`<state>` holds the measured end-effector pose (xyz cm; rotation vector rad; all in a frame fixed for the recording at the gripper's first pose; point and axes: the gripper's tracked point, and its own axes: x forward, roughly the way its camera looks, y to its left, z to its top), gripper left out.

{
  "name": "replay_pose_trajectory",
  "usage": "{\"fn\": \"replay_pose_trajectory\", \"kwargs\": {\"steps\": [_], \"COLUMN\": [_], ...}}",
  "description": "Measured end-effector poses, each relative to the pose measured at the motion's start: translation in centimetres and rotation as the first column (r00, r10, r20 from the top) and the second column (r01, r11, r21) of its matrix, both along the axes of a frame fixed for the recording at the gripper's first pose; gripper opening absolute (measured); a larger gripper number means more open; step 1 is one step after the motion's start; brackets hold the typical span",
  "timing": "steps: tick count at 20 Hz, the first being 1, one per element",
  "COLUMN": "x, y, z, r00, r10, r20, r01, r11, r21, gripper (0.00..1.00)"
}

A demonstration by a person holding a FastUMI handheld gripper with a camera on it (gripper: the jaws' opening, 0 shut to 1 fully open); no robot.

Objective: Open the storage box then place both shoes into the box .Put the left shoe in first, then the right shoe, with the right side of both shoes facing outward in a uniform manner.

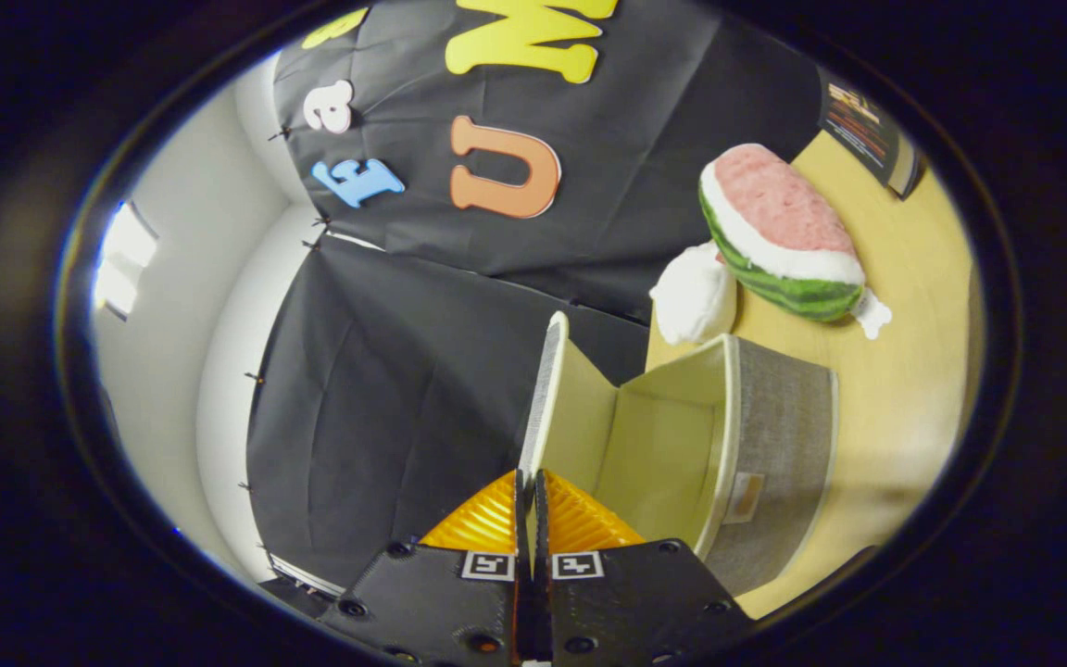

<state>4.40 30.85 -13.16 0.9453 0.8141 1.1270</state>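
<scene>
Storage box (774,435): open, on your worktop (904,389).
Grey fabric outside, pale cream lining, interior bare. Its lid (545,398) stands raised, the edge pinched between your closed jaws.

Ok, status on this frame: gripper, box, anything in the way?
Gripper shut on lid, lid swung up. Storage box open, nothing seen inside. Watermelon plush beyond the box, clear of it.

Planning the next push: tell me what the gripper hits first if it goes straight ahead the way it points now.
The gripper is already shut on the lid of the storage box; the lid runs straight on from the fingers. Past its far edge lies the black cloth wall, probably next, though depth is unclear.
</scene>
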Motion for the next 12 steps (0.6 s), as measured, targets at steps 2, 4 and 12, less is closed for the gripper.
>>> {"fn": "replay_pose_trajectory", "kwargs": {"steps": [2, 4, 12], "x": [-0.1, -0.2, -2.7], "y": [1.1, 2.7, 11.7], "z": [1.7, 3.1, 6.9], "r00": [0.999, 0.994, 0.957], "r10": [0.009, 0.022, 0.098], "r20": [0.043, 0.107, 0.274], "r01": [-0.008, -0.016, -0.044], "r11": [1.000, 0.998, 0.979], "r21": [-0.017, -0.057, -0.197], "gripper": [0.00, 0.00, 0.00]}}
